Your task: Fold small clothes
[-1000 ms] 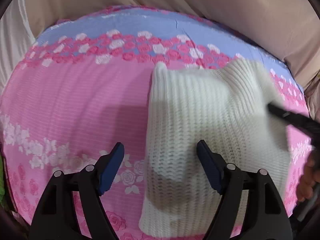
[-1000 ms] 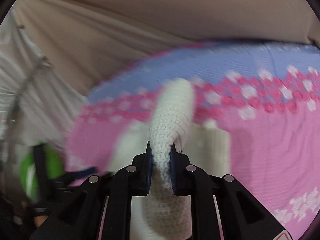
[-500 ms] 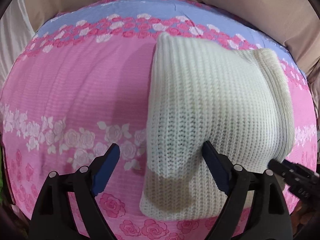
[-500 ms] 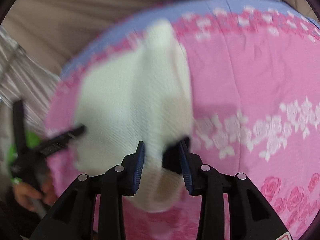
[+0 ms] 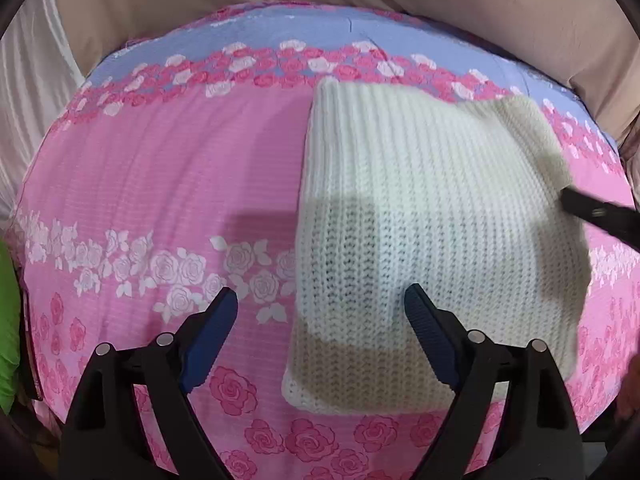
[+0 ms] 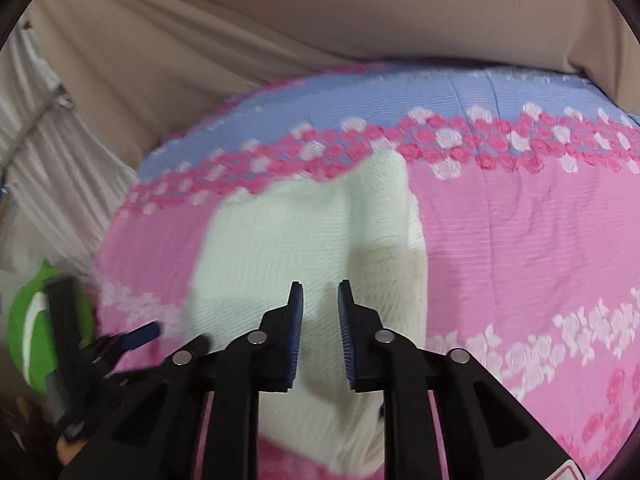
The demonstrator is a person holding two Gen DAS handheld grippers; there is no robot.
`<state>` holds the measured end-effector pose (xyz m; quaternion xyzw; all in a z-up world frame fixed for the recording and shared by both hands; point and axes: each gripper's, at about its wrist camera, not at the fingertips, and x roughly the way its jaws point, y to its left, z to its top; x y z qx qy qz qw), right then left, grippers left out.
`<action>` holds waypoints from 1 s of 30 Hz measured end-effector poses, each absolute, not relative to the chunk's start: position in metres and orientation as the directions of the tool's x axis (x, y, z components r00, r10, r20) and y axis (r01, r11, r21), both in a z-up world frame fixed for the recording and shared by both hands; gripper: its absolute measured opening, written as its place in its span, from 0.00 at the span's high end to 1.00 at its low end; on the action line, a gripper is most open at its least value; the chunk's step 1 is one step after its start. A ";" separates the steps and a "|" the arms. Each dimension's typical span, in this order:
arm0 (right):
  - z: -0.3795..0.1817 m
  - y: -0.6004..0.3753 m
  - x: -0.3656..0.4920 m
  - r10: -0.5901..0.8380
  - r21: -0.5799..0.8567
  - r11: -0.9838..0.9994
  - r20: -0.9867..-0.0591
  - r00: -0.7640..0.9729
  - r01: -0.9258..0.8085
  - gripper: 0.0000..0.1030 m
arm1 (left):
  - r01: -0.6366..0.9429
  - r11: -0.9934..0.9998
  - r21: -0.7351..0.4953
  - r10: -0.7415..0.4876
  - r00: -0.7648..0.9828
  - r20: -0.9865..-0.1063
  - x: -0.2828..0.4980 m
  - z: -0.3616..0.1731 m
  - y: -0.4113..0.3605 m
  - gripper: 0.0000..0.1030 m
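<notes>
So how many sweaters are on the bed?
1. One white knitted sweater lies folded on the pink flowery bed cover, toward its right side in the left claw's view. Nothing else shows, though some could be out of view.

The knitted garment is cream-white, with a ribbed knit pattern of fine vertical rows. The bedsheet under it is mostly pink with thin horizontal stripes; it carries a band of white roses, deeper pink roses along its near edge, and a border of pink and white roses where the pink meets a lavender-blue strip. The fabric behind the bed is plain beige. Each hand-held gripper, left and right, is black with dark blue pads. A bright green object with a white stripe shows in the right wrist view.
</notes>
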<state>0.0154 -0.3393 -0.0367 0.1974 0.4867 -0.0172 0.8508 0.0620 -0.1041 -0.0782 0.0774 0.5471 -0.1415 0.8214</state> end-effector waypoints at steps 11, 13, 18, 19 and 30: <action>-0.030 -0.347 -0.023 0.075 0.314 0.878 -0.836 0.543 0.362 0.87 | 0.350 0.937 0.011 -0.153 0.437 -0.886 0.038 -0.053 -0.108 0.13; -0.028 -0.332 -0.042 0.000 0.243 0.892 -0.844 0.536 0.382 0.80 | 0.344 0.939 0.019 -0.151 0.461 -0.874 0.032 -0.048 -0.110 0.13; -0.034 -0.316 -0.066 -0.111 0.119 0.914 -0.846 0.522 0.387 0.65 | 0.332 0.943 0.031 -0.151 0.509 -0.847 0.019 -0.043 -0.116 0.12; -0.035 -0.319 -0.069 -0.118 0.120 0.909 -0.845 0.522 0.399 0.63 | 0.328 0.944 0.037 -0.147 0.519 -0.842 0.017 -0.042 -0.117 0.12; -0.040 -0.308 -0.089 -0.158 0.094 0.893 -0.850 0.503 0.439 0.56 | 0.346 0.938 0.022 -0.168 0.509 -0.844 0.006 -0.050 -0.130 0.12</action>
